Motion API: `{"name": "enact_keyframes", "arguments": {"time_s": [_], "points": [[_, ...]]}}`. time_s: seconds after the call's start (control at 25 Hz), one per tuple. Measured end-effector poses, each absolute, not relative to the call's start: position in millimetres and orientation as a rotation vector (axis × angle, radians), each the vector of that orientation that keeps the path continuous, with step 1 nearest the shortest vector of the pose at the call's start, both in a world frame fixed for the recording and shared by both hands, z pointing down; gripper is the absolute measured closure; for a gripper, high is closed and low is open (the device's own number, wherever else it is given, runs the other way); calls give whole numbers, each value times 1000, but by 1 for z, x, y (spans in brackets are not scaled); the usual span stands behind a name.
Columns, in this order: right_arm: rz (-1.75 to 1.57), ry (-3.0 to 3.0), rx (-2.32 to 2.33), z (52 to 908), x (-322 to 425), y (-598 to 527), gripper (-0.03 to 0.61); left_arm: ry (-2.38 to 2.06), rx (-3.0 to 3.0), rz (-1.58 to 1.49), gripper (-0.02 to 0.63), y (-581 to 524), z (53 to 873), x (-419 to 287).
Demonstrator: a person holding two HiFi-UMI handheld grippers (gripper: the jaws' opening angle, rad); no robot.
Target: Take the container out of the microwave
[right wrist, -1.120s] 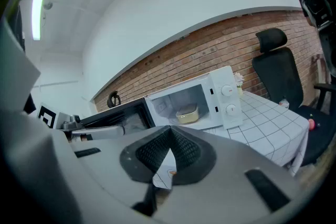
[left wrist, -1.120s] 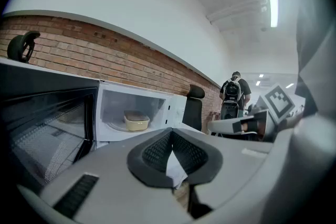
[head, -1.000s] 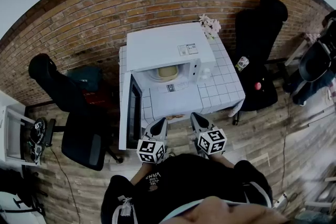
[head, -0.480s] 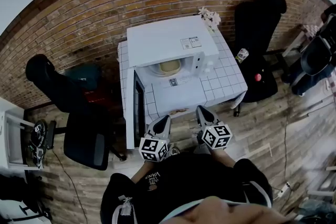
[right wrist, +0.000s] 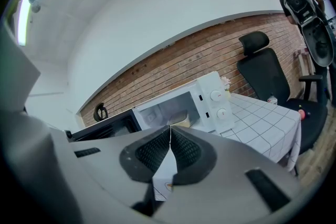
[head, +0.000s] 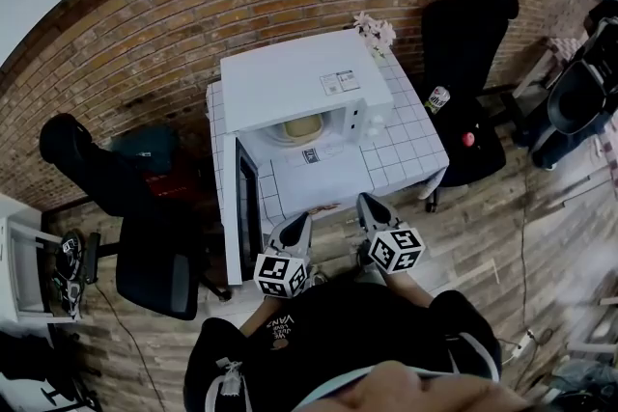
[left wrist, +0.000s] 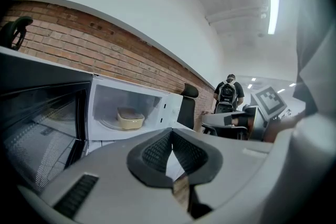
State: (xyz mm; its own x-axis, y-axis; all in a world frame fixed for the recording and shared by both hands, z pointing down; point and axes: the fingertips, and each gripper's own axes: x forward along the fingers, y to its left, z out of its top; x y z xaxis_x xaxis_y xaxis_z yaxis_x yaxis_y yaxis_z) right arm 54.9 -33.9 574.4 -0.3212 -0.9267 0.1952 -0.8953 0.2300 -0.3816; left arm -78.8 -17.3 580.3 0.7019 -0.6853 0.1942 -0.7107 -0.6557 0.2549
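The container [head: 301, 130] sits inside the microwave [head: 309, 77], whose door [head: 244, 207] stands wide open at its left side. The left gripper [head: 297, 227] and right gripper [head: 368, 207] are held in front of the microwave, apart from it. Both have their jaws pressed together with nothing between them.

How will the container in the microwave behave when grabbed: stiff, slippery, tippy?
Container looks low and wide, so probably stable, unlikely to tip or roll. Smooth beige walls suggest rigid plastic: likely stiff, maybe slippery. It sits on the turntable, which may rotate if pushed sideways.
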Motion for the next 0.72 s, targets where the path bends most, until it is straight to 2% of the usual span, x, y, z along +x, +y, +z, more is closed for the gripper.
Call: {"name": "enact_keyframes", "arguments": {"time_s": [0.72], "points": [[-712, 2626, -1568, 582, 75, -86, 574, -1363, 2454, 63, 604, -68, 579, -57]]}}
